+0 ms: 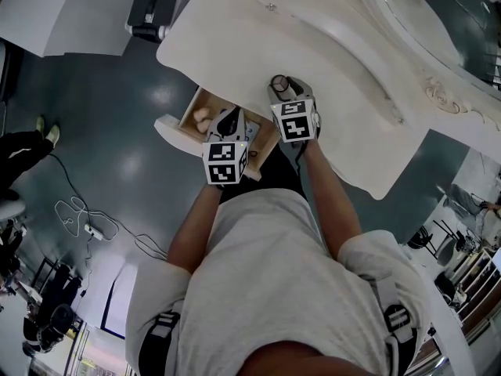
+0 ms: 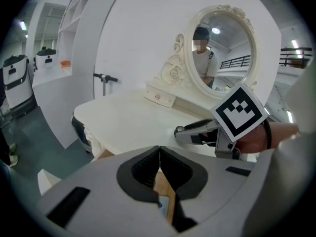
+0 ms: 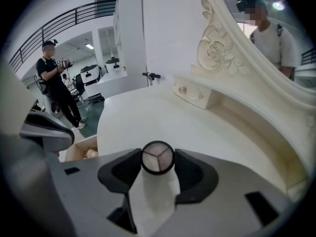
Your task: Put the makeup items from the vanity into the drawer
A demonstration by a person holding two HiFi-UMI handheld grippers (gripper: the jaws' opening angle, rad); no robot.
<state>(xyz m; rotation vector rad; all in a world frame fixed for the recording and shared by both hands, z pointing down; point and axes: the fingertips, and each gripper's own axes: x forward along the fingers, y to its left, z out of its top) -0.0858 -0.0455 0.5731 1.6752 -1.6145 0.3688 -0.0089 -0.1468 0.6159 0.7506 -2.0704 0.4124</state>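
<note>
My right gripper (image 3: 158, 153) is shut on a small round compact (image 3: 158, 160) with a black rim and three pink shades. It hangs just over the front edge of the white vanity top (image 1: 235, 30), where the right gripper (image 1: 282, 85) also shows in the head view. Just left of it, the left gripper (image 1: 228, 121) hovers over the open wooden drawer (image 1: 188, 113). Its jaws (image 2: 159, 151) are shut with nothing between them. A beige rounded item (image 1: 201, 117) lies inside the drawer (image 3: 81, 149).
An oval mirror (image 2: 222, 48) in an ornate white frame stands at the back of the vanity, with a small knobbed drawer (image 3: 195, 93) beneath it. A person (image 3: 57, 85) stands off to the left. Cables (image 1: 78, 214) lie on the grey floor.
</note>
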